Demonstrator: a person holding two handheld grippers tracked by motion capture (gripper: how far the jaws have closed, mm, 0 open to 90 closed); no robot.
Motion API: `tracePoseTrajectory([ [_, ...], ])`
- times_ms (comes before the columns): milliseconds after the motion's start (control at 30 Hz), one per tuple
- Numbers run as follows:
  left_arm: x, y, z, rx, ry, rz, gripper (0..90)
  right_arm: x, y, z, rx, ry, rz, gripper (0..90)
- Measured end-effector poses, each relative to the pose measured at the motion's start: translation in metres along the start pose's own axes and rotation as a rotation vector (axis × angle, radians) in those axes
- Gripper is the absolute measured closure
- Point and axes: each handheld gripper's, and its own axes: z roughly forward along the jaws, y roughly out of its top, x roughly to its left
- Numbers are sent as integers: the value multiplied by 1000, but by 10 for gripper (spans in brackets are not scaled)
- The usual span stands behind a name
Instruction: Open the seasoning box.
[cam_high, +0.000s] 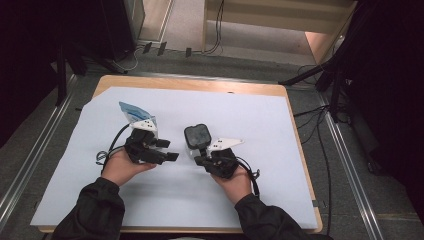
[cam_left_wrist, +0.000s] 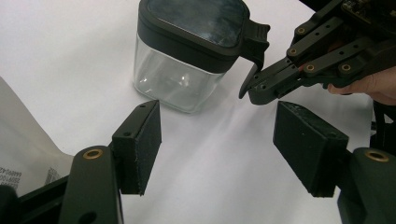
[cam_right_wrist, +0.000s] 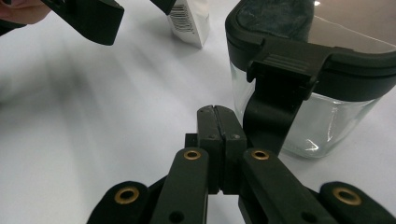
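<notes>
Item: jar (cam_left_wrist: 187, 60), lid latch (cam_right_wrist: 285, 60) down. We bring the clenched, empty right gripper (cam_right_wrist: 219, 114) beside it; left gripper (cam_left_wrist: 217, 140) released. Next: lift latch.

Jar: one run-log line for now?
jar: lid on, upright | right claw: shut at lid latch | left claw: open, empty | packet: behind

Pouch (cam_right_wrist: 189, 21) has a barcode with tiny digits under it, too small to read in the right gripper view. Same pouch (cam_left_wrist: 28, 158) in the left gripper view shows small upside-down print, a digit string and a line of characters, not legible. Jar (cam_left_wrist: 187, 51) carries no readable label.
</notes>
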Motion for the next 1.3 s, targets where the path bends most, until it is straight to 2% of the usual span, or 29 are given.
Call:
tracePoseTrajectory([
  [600, 0, 0, 1, 1, 6, -3, 335, -6, -1, -5, 5, -20, 16, 900],
  [800, 0, 1, 1, -27, 18, -9, 338, -12, -2, -10, 10, -41, 24, 900],
  [1200, -1, 2, 3, -27, 16, -9, 341, -31, -4, -21, -4, -84, 73, 900],
  [1300, -1, 4, 5, -49, 18, -19, 357, -36, -4, -23, -6, -97, 82, 900],
])
